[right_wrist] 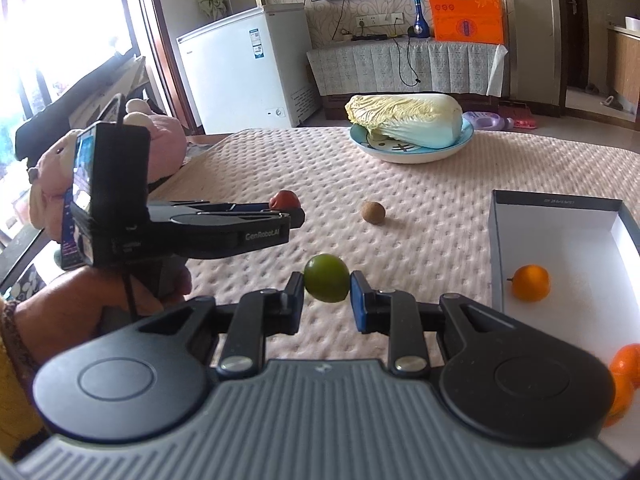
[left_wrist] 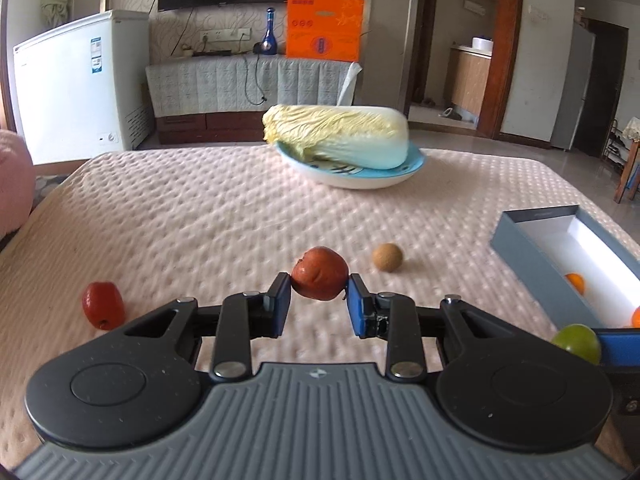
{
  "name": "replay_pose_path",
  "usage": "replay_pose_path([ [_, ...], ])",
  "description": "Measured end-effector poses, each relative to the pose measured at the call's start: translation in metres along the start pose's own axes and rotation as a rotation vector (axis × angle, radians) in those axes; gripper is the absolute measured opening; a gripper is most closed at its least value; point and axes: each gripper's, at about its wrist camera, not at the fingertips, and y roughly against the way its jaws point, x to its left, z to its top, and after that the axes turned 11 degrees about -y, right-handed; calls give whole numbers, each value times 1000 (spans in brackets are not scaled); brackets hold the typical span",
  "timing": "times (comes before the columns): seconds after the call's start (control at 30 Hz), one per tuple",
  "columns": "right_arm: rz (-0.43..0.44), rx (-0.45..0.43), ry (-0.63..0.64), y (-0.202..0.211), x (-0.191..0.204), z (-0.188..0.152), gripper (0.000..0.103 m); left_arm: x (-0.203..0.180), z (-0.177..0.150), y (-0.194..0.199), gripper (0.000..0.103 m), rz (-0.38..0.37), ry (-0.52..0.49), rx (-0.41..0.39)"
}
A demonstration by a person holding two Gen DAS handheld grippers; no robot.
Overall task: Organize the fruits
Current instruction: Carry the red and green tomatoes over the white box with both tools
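My left gripper (left_wrist: 319, 286) is shut on a red apple-like fruit (left_wrist: 320, 273), held above the pink bedspread; it also shows in the right wrist view (right_wrist: 285, 200). My right gripper (right_wrist: 326, 286) is shut on a green lime (right_wrist: 326, 278), seen too in the left wrist view (left_wrist: 578, 342). A second red fruit (left_wrist: 103, 304) lies at the left. A brown kiwi (left_wrist: 387, 257) (right_wrist: 373, 212) lies in the middle. A grey box (right_wrist: 556, 216) (left_wrist: 532, 256) at the right holds oranges (right_wrist: 530, 283).
A napa cabbage (left_wrist: 340, 136) rests in a blue bowl (left_wrist: 360, 180) at the far side of the bed. A pink plush toy (right_wrist: 160, 140) sits at the left edge. A white freezer (left_wrist: 76, 84) stands behind.
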Motion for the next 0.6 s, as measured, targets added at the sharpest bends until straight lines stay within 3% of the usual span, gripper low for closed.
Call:
replay_pose_path([
  [0.6, -81, -61, -58, 51, -49, -4, 28, -72, 23, 13, 35, -76, -80, -59],
])
